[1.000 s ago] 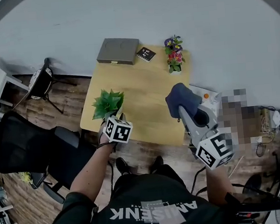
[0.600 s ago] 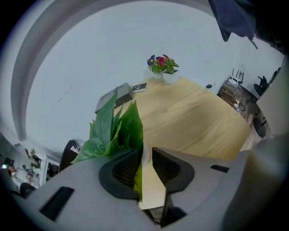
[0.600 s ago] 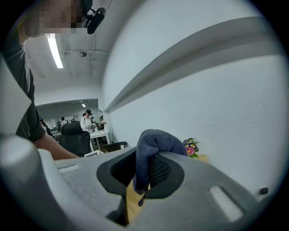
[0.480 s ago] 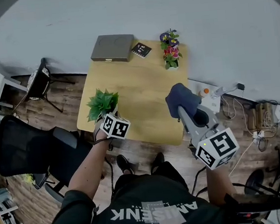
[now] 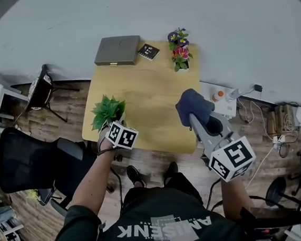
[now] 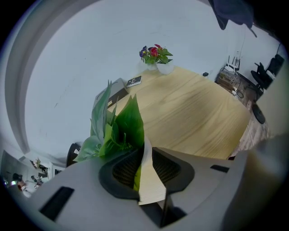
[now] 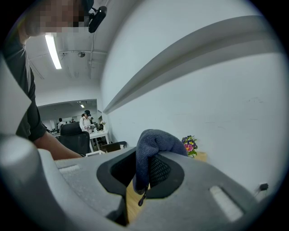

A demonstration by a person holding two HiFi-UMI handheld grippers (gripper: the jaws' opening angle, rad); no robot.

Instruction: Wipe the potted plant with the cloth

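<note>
The potted plant [image 5: 107, 111] sits at the near left corner of the worktop [image 5: 147, 91]. Its small white pot [image 6: 149, 180] holds a bunch of broad green leaves that spread above the rim. The left tool [image 5: 112, 124] is clenched on that pot. In the left gripper view the pot's white wall stands pinched between the two dark pads, with a green leaf pressed against the left pad. Whether the pot rests on the worktop or hangs just above it cannot be told.

The right tool [image 5: 193, 115] is clamped on the cloth [image 5: 193, 103], a dark blue bundle held over the near right edge of the worktop, well apart from the plant. In the right gripper view the cloth [image 7: 151, 144] bulges over the top of the jaws, and a fold runs down between the pads to a loose end below.

At the far right corner of the worktop stands a second small white pot [image 5: 179, 66], filled with purple and pink flowers and green leaves. A flat grey box [image 5: 117, 50] lies shut at the far left corner of the worktop, so its contents cannot be seen. A small black item [image 5: 148, 52] lies between the box and the flowers. A black chair [image 5: 42, 90] stands on the wooden floor off the worktop's left side.
</note>
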